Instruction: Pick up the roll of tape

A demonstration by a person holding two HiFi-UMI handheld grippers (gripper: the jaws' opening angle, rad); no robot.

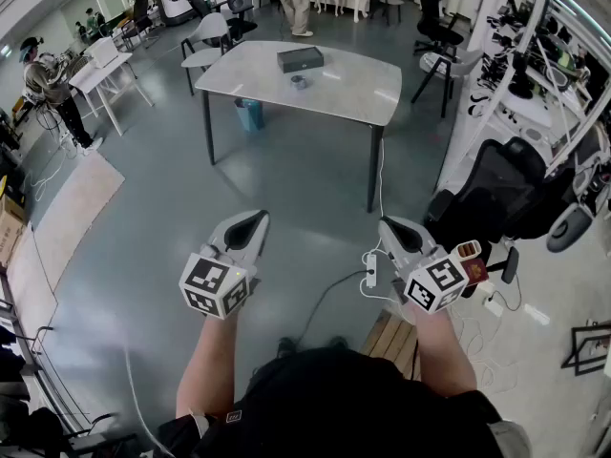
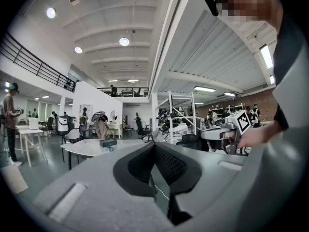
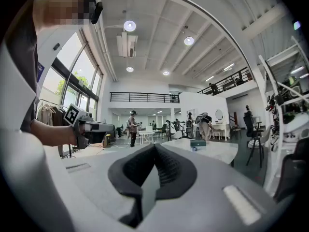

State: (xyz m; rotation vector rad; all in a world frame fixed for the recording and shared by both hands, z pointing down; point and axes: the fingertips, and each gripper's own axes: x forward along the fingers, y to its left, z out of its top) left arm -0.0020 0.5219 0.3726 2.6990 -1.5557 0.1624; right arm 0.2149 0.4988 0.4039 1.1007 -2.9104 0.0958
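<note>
Tape roll [image 1: 299, 82] on table [image 1: 353, 89], before box [image 1: 300, 59]; left tool [image 1: 256, 218], right tool [image 1: 388, 225] well short.

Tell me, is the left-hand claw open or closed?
Shut. The left gripper shows its dark pads meeting at the tips, with nothing between them.

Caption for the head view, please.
Shut, empty left gripper and right gripper face the distant white table holding a roll of tape and dark box.

We hold the left gripper [image 1: 250, 221] and right gripper [image 1: 392, 227] level, side by side. Jaws together — both empty.
</note>
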